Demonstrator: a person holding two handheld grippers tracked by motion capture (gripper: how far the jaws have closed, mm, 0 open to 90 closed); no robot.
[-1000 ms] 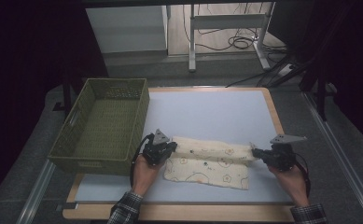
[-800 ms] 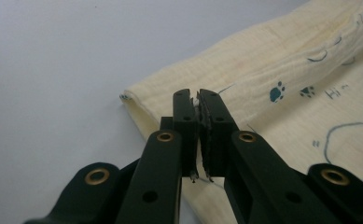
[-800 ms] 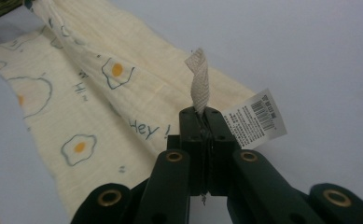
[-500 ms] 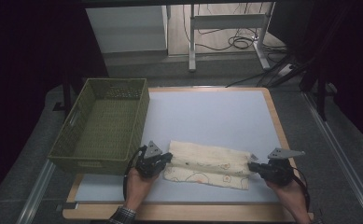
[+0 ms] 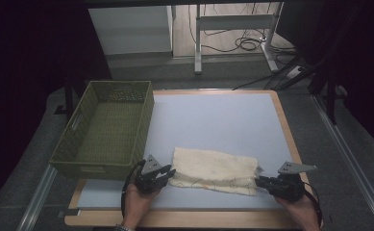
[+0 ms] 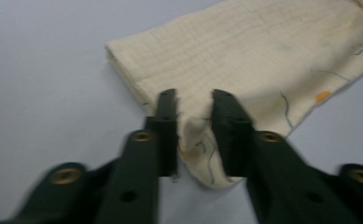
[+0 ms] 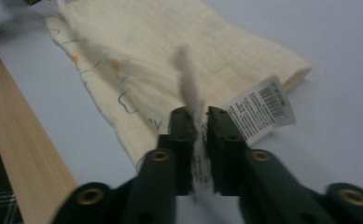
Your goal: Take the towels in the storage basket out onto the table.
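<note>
Cloth (image 5: 213, 171) — cream, folded, printed with thin dark lines and orange spots — lies flat on pale blue table mat (image 5: 223, 120), near front edge, right of green woven basket (image 5: 105, 130). Left gripper (image 5: 168, 174) at cloth's left end, jaws just opening, corner loose between them. Right gripper (image 5: 260, 181) at right end — jaws just opening, narrow gap, fabric edge between, white barcode label (image 7: 261, 109) beside.

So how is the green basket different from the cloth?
The green basket is a stiff woven box with upright walls; the cloth is soft, cream, folded and lies flat. The basket stands at the table's left side, untouched; the cloth lies near the front edge between both tools. Both rest on the table.
</note>
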